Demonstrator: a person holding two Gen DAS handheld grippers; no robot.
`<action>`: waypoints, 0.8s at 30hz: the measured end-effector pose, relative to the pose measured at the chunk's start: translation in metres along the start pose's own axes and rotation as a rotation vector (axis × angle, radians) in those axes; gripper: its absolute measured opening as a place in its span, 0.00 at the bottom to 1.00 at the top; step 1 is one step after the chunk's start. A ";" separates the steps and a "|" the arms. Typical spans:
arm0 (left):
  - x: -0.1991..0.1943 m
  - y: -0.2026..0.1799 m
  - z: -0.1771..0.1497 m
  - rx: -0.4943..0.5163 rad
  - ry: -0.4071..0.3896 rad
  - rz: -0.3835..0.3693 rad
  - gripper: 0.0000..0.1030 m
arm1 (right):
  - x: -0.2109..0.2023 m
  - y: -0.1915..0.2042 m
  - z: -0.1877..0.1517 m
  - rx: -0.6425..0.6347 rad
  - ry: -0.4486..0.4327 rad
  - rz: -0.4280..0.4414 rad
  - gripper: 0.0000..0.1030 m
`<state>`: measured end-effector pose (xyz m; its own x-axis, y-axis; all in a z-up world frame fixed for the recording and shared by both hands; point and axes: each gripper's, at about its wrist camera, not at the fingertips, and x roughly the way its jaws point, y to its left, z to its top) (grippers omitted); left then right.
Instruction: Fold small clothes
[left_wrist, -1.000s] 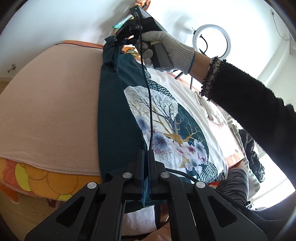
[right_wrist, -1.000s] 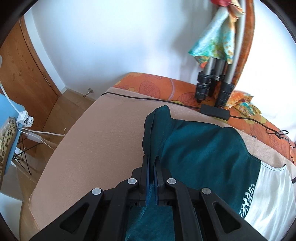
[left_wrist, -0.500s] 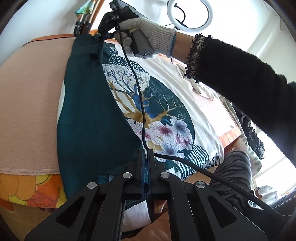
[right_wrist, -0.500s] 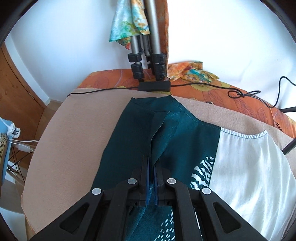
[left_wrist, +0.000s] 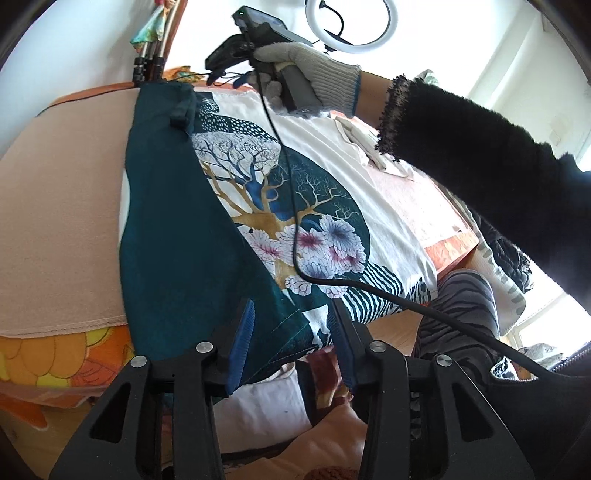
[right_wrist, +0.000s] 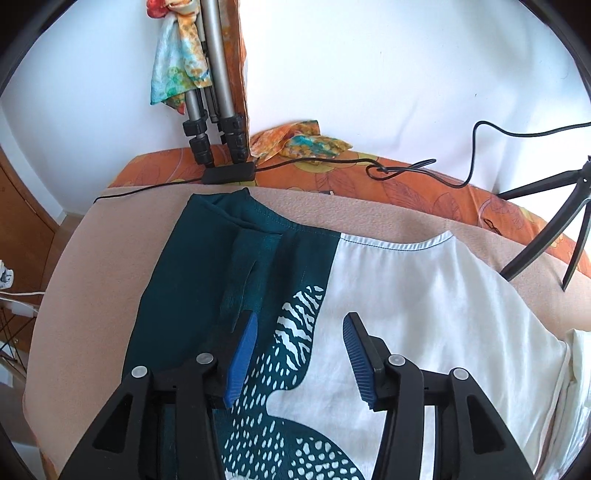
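A white top (left_wrist: 373, 206) with a teal tree-and-flower print lies flat on the beige blanket (left_wrist: 55, 206); its teal side panel (left_wrist: 177, 236) is folded over onto the front. My left gripper (left_wrist: 291, 325) is open and empty over the hem. My right gripper (right_wrist: 299, 343) is open and empty above the neckline end, where the white part of the top (right_wrist: 424, 295) and the teal panel (right_wrist: 207, 277) show. The right gripper (left_wrist: 225, 77) also shows in the left wrist view, held by a gloved hand.
A tripod (right_wrist: 214, 122) and a black cable (right_wrist: 406, 170) stand at the back edge against the wall. A ring light (left_wrist: 351, 22) and its stand leg (right_wrist: 546, 240) are on the right. Other pale clothes (left_wrist: 373, 147) lie further right.
Both grippers were shut on the teal edge and carried it over onto the top. Both have now opened and let go, and the panel lies flat.
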<state>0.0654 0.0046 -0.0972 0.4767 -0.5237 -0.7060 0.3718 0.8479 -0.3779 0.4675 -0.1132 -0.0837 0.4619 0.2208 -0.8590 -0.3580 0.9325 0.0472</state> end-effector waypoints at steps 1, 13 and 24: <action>-0.007 0.001 -0.002 0.003 -0.011 0.017 0.39 | -0.009 -0.002 -0.003 0.000 -0.014 0.003 0.49; -0.049 -0.006 -0.018 0.012 -0.104 0.132 0.39 | -0.143 -0.038 -0.070 0.047 -0.162 0.124 0.53; 0.002 -0.084 -0.014 0.192 -0.067 0.023 0.39 | -0.233 -0.122 -0.178 0.137 -0.221 0.131 0.57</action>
<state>0.0242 -0.0667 -0.0752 0.5363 -0.5139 -0.6696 0.5023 0.8318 -0.2360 0.2590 -0.3296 0.0204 0.5898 0.3853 -0.7097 -0.3209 0.9183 0.2318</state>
